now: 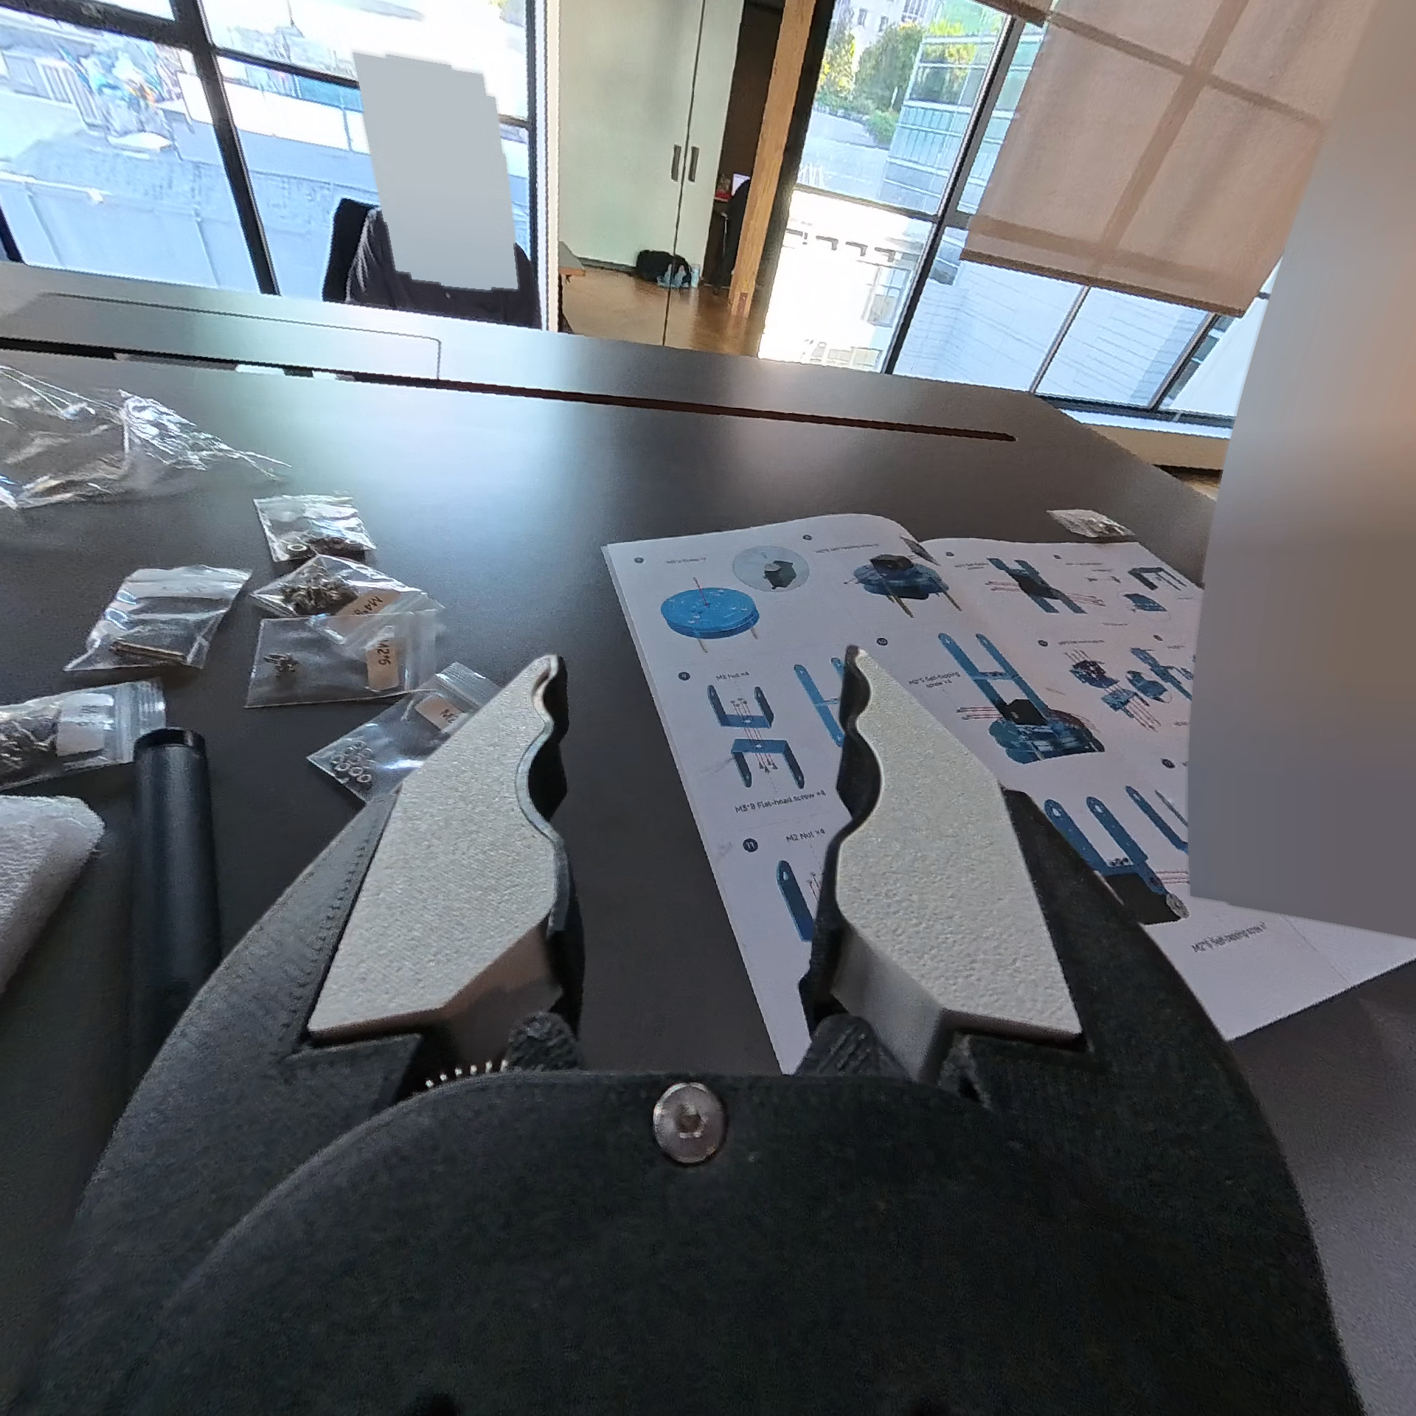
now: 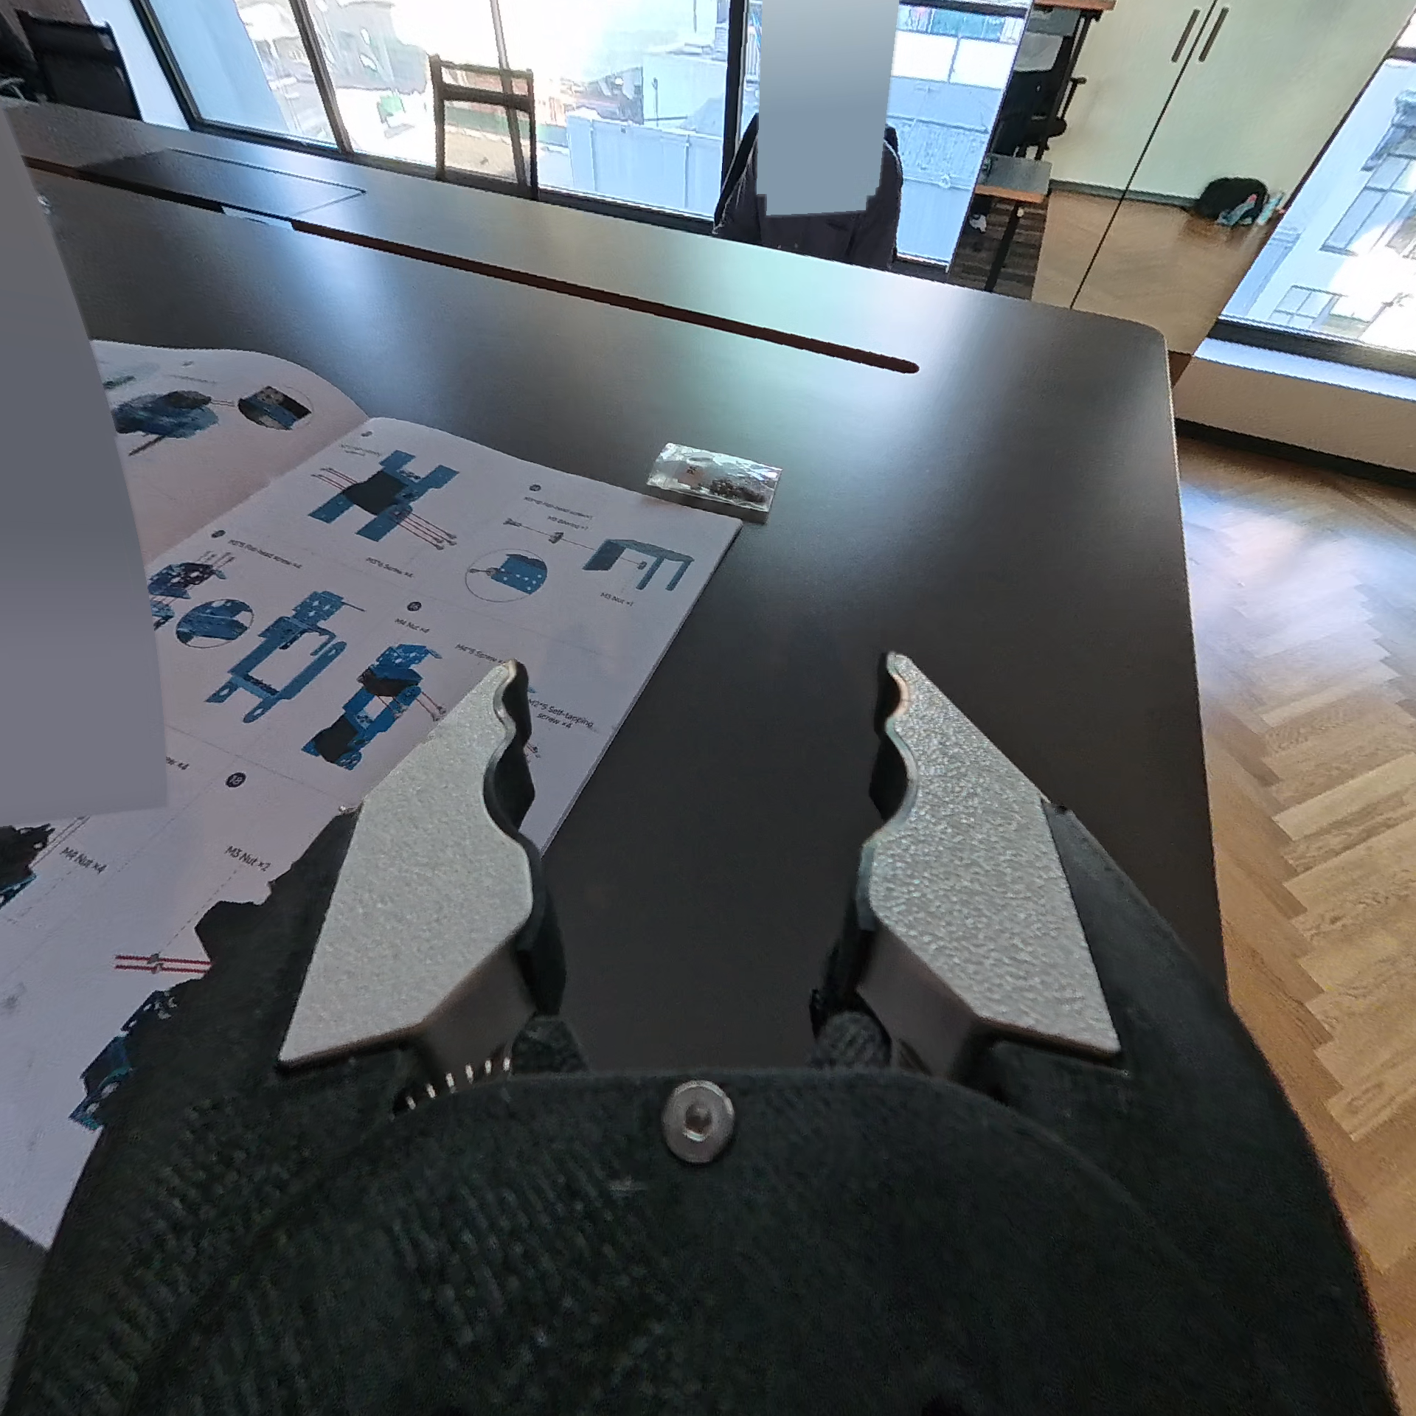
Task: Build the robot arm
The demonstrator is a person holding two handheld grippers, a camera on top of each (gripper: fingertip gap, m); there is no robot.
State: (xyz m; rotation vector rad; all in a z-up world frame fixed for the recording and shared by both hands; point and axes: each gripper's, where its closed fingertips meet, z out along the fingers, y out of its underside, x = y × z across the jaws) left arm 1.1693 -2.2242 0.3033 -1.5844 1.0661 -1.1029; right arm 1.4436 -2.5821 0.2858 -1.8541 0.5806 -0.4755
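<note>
The left gripper hung with fingers apart, empty, over the black matte table, beside the open white instruction booklet with blue drawings. The right gripper was also spread, empty, near the small clear plastic bag of screws.

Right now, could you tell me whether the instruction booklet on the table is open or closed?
Open. The booklet lies flat on the dark table, two illustrated pages spread either side of a centre fold, seen in both views.
</note>
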